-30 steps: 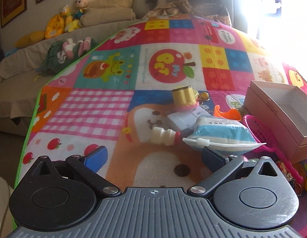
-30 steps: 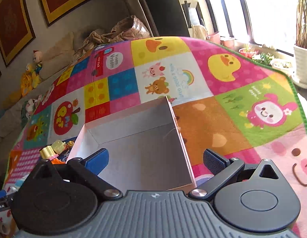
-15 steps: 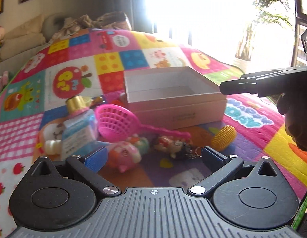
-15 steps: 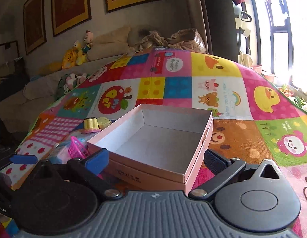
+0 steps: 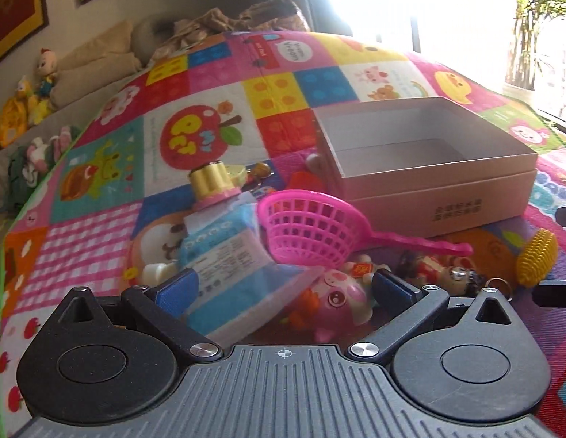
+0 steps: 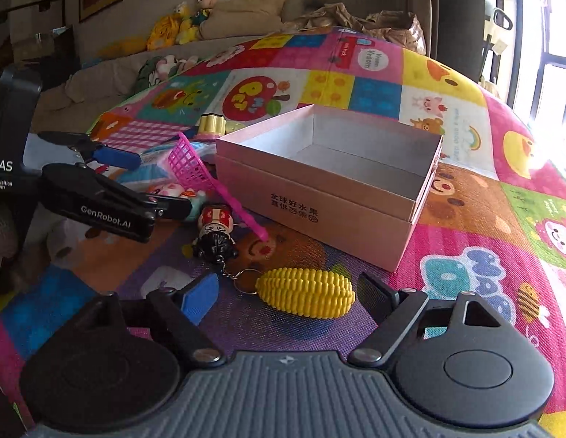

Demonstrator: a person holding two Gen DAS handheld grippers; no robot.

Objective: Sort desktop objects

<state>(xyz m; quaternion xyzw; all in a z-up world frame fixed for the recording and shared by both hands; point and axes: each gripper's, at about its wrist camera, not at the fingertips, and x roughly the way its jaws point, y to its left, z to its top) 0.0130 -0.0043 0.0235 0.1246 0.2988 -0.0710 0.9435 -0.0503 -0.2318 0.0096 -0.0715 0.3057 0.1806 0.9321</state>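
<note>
An open pink cardboard box stands empty on the colourful play mat. My left gripper is open, low over a blue-white pouch and a pink pig toy; it also shows in the right wrist view. A pink plastic sieve leans on the pile. My right gripper is open with a yellow toy corn between its fingers. A doll keychain lies left of the corn.
A gold-capped bottle lies behind the pouch. A sofa with stuffed toys runs along the far edge of the mat. The mat's green edge drops off at the left. A window is at the right.
Both grippers have come down lower and closer to the toy pile. The right gripper now frames the yellow corn; the left now hangs over the pouch and pig toy.
</note>
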